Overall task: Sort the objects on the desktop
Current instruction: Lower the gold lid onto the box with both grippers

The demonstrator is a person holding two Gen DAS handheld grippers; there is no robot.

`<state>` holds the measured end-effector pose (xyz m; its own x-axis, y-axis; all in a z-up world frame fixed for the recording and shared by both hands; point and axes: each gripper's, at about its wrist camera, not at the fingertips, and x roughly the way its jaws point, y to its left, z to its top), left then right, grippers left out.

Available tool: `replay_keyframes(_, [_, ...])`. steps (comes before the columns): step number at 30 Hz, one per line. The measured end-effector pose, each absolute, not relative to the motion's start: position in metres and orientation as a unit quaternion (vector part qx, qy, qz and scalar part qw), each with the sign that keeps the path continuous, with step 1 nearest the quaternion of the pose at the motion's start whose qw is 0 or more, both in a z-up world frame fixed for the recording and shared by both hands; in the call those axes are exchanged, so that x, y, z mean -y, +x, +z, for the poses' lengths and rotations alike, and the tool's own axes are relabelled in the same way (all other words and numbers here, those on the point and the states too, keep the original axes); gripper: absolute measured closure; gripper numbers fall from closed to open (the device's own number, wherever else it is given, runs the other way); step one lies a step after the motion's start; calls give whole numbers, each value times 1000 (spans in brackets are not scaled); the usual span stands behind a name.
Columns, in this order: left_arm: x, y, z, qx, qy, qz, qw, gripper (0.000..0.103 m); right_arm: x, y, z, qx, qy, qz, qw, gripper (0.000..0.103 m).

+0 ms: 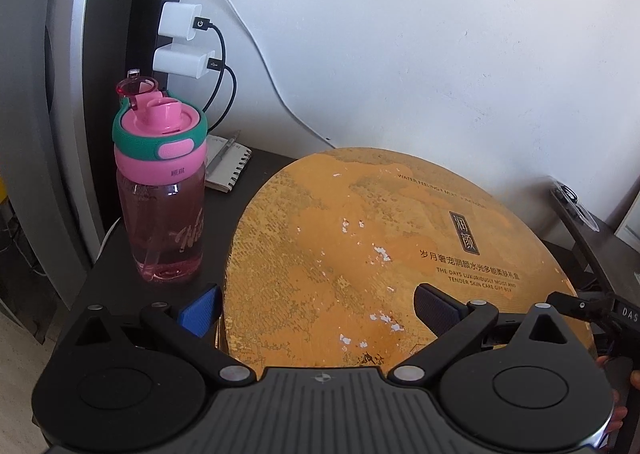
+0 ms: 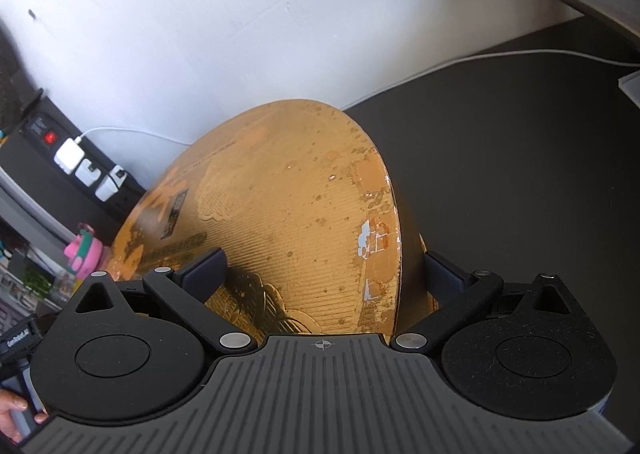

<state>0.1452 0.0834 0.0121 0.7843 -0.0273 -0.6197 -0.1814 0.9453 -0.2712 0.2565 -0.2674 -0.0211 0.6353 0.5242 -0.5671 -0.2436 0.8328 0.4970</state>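
Round gold box (image 1: 360, 246) fills the middle of your counter (image 2: 520, 174), rim hard against the wall at twelve. At ten o'clock the pink bottle (image 1: 164, 190) stands just beside it, notebook (image 1: 228, 166) behind, chargers (image 1: 182, 18) and cables overhead: tight there. From one to three o'clock, bare dark counter gives you room.

We count one round gold box (image 1: 360, 246) at the centre, one pink bottle (image 1: 162, 190) at nine o'clock, one notebook (image 1: 230, 166) with one pen (image 1: 224, 152) at ten, three white chargers (image 1: 182, 20) on one power strip (image 1: 150, 14) at eleven, and two grippers: the left (image 1: 318, 310) and the right (image 2: 324, 274).
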Motion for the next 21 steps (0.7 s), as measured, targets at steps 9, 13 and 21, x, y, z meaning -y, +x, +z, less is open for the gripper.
replay_keyframes(9, [-80,142,3,-327,-140,55,933,3,258,251,-22,-360,167,201,896,0])
replay_keyframes(13, [-86,143,4,-329,-153,48,931,4,258,256,-20,-368,174,195,892,0])
replay_keyframes(21, [-79,96,36,-270,-93,60,956,1,256,189,32,-296,140,175,929,0])
